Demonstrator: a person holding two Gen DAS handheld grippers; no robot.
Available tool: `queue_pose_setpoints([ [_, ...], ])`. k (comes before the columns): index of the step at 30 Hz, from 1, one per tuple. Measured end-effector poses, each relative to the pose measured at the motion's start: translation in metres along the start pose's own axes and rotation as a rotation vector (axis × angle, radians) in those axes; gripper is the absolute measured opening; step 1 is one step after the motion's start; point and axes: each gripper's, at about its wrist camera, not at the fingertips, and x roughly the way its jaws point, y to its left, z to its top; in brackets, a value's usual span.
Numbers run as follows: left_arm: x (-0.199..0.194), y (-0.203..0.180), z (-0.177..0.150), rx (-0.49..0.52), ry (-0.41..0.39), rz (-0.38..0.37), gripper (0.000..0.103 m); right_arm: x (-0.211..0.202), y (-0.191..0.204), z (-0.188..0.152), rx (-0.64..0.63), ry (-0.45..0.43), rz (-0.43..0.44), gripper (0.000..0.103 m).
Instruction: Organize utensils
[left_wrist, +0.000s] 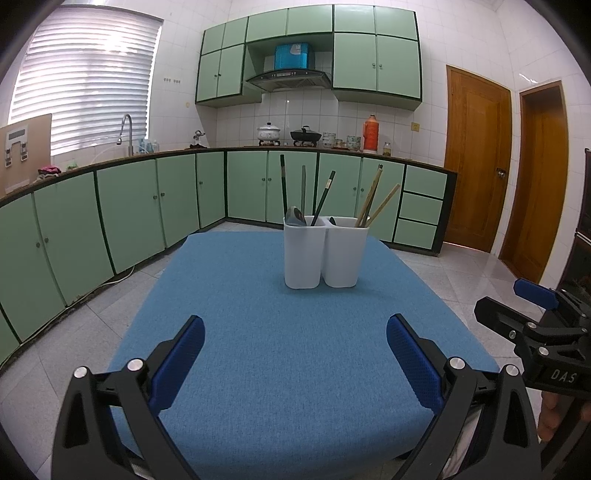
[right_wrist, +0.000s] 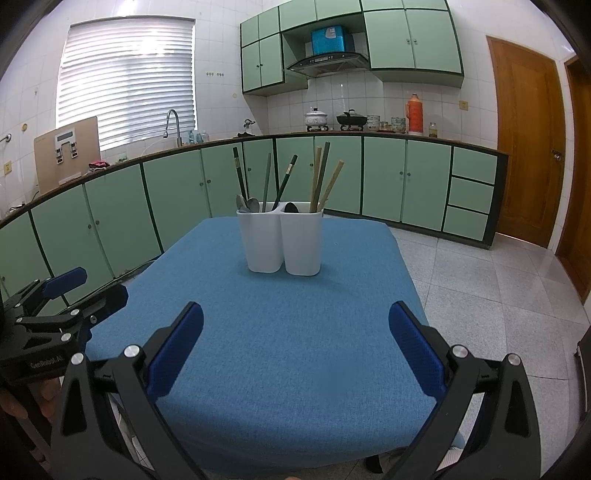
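Your left gripper (left_wrist: 295, 363) sat nearest the lens, its blue pads spread wide with nothing between them, low over the near edge of the blue tablecloth (left_wrist: 258, 332). Your right gripper (right_wrist: 295, 354) matched it, jaws wide apart and empty; in the left view it showed only in part at the far right edge, so its spread could be read from its own camera alone.

Straight ahead of both grippers, well apart from the fingertips, stood the white two-compartment utensil holder (left_wrist: 325, 254) on the cloth. Every utensil in it stood handle-up, long axis near vertical. Ahead and left, that compartment held three dark green chopsticks (left_wrist: 283, 184), two nearly upright and one leaning right, plus spoons (right_wrist: 248, 204) whose bowls just cleared the rim. Ahead and right, that compartment held pale bamboo chopsticks (left_wrist: 373, 195) leaning up and to the right, and a dark rounded utensil tip (right_wrist: 291, 207) too small to identify.

Lower ends of all utensils were hidden inside the holder, and how many spoons there were could not be told. Your fingers (left_wrist: 550, 417) showed at the frame edge under the right gripper's body.
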Motion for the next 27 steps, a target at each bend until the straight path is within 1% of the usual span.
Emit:
queue_pose_setpoints([
  [27, -0.0009, -0.001, -0.0035, 0.007, -0.003, 0.003, 0.097, 0.0, 0.0022, 0.0012, -0.003, -0.002, 0.004, 0.098],
])
